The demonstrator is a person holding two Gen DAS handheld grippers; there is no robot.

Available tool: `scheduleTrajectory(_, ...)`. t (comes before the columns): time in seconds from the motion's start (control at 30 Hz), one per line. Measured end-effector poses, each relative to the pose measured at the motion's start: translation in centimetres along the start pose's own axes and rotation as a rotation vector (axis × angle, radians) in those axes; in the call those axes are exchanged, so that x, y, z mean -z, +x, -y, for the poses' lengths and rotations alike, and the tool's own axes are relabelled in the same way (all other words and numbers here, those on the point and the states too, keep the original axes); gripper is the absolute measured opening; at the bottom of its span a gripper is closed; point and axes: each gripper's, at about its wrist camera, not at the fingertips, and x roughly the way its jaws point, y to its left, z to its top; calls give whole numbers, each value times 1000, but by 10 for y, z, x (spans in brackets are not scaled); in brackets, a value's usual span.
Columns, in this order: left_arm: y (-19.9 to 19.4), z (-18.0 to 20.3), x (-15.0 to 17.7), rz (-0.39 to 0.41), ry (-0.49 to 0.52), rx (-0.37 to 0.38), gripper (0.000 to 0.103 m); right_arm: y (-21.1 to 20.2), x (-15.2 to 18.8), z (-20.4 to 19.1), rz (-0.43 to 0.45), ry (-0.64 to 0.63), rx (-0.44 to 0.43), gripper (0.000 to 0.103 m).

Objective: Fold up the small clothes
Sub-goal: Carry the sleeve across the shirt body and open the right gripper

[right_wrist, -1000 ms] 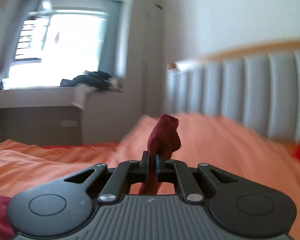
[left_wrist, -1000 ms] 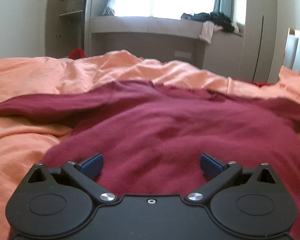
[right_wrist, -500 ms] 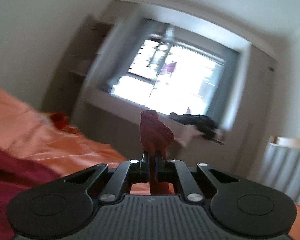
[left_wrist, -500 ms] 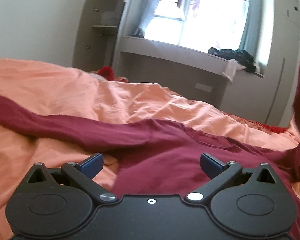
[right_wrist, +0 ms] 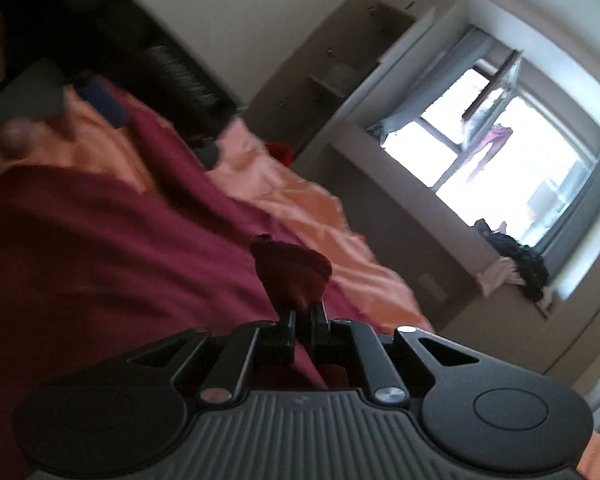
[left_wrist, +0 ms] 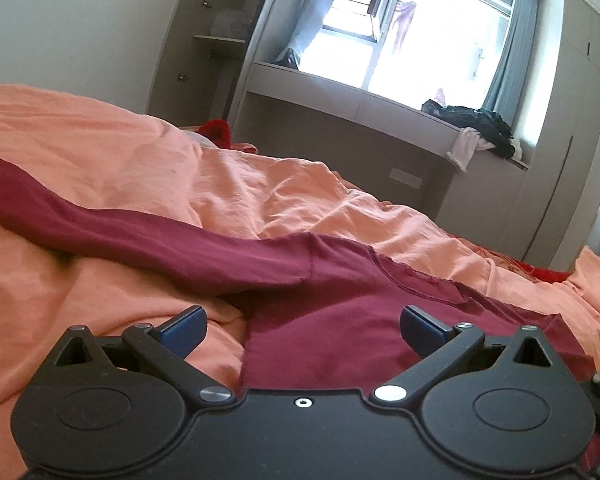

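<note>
A maroon long-sleeved top (left_wrist: 340,304) lies spread on the orange duvet (left_wrist: 140,168), one sleeve (left_wrist: 120,236) stretched out to the left. My left gripper (left_wrist: 302,326) is open and empty, low over the top's left side near the armpit. My right gripper (right_wrist: 302,312) is shut on a bunched end of the maroon top (right_wrist: 292,268), which sticks up between its fingers. It holds that end above the top's body (right_wrist: 100,248). The right wrist view is tilted and blurred.
A window ledge (left_wrist: 380,100) with a pile of dark and white clothes (left_wrist: 480,128) runs behind the bed. Shelves (left_wrist: 220,40) stand at the back left. Something red (left_wrist: 218,130) lies past the duvet. The left gripper's blue pad (right_wrist: 104,102) shows at top left of the right wrist view.
My right gripper has swung left with the bunched end, from the headboard side to over the top's body. My left gripper has turned left and tilted up toward the left sleeve.
</note>
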Motion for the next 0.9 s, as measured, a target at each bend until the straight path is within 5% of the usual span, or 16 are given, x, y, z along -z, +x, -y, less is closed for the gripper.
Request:
scheduleTrajectory(0.07, 2, 2, 1, -4, 1, 15, 103, -7, 10, -4, -10, 28, -41, 12)
scheduleTrajectory(0.2, 8, 6, 4, -8, 3, 59, 103, -31, 28, 2, -3, 112, -125, 58)
scheduleTrajectory(0.4, 22, 16, 11, -48, 8, 106, 103, -73, 58, 39, 19, 280, -133, 83)
scheduleTrajectory(0.63, 40, 35, 24, -134, 67, 187, 103, -82, 105, 102, -42, 455, 127, 92)
scheduleTrajectory(0.83, 42, 44, 37, -200, 115, 241, 103, -61, 150, 136, -201, 372, 369, 92)
scheduleTrajectory(0.9, 41, 46, 39, -218, 130, 255, 103, -51, 166, 140, -250, 354, 408, 85)
